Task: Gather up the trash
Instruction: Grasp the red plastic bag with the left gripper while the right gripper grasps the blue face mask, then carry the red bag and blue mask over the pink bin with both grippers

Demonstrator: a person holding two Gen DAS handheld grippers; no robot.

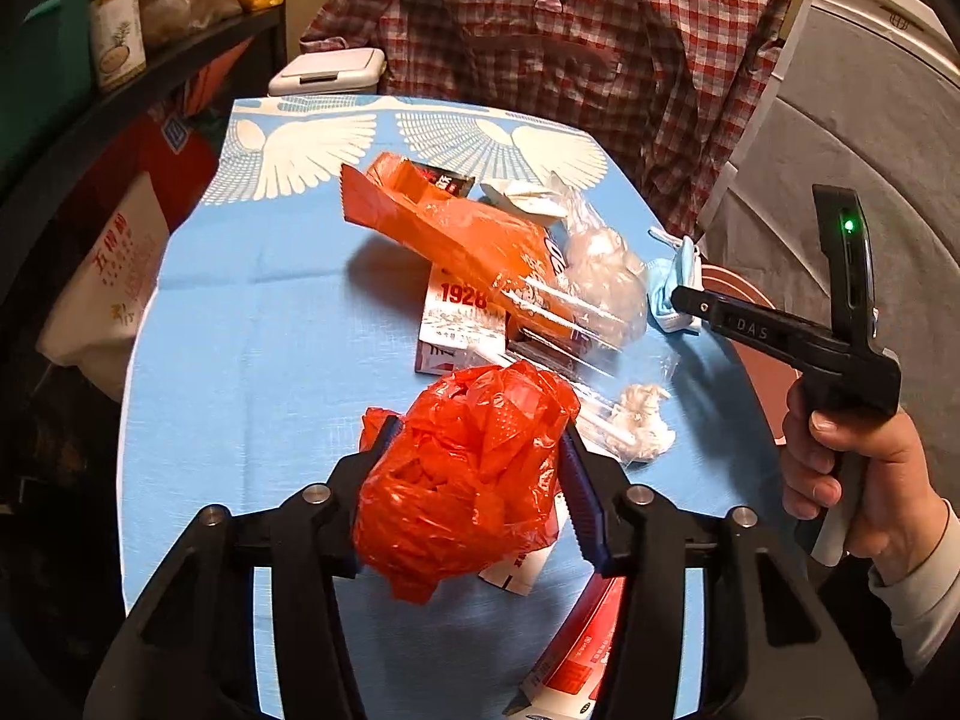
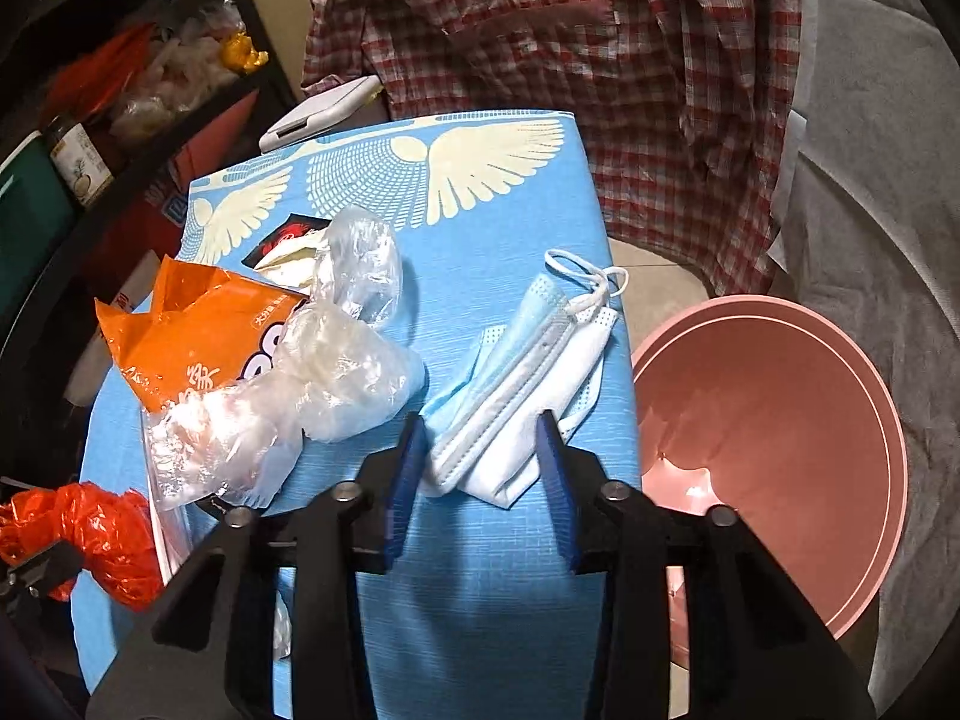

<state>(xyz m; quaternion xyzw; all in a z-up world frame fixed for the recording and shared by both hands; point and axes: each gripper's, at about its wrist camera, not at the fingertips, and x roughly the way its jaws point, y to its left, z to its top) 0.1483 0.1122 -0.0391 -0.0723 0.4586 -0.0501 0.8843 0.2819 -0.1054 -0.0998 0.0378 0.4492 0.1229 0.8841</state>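
Observation:
My left gripper (image 1: pixel 477 438) is shut on a crumpled red plastic bag (image 1: pixel 462 474), held above the blue table (image 1: pixel 240 324); the bag also shows in the right wrist view (image 2: pixel 90 534). My right gripper (image 2: pixel 480 426) is open, its fingers either side of the near end of a blue and white face mask (image 2: pixel 522 384) lying on the table. The right gripper also shows in the left wrist view (image 1: pixel 690 300), by the mask (image 1: pixel 675 282). More trash on the table: an orange snack bag (image 1: pixel 456 234), clear plastic wrap (image 2: pixel 336 372), a white carton (image 1: pixel 459 324), a tissue wad (image 1: pixel 645 420).
A pink basin (image 2: pixel 774 456) sits low to the right of the table. A plaid shirt (image 1: pixel 570 60) hangs behind the table. A white bin lid (image 1: pixel 327 72) is at the far left. Dark shelves with jars and bags (image 1: pixel 114 30) stand on the left.

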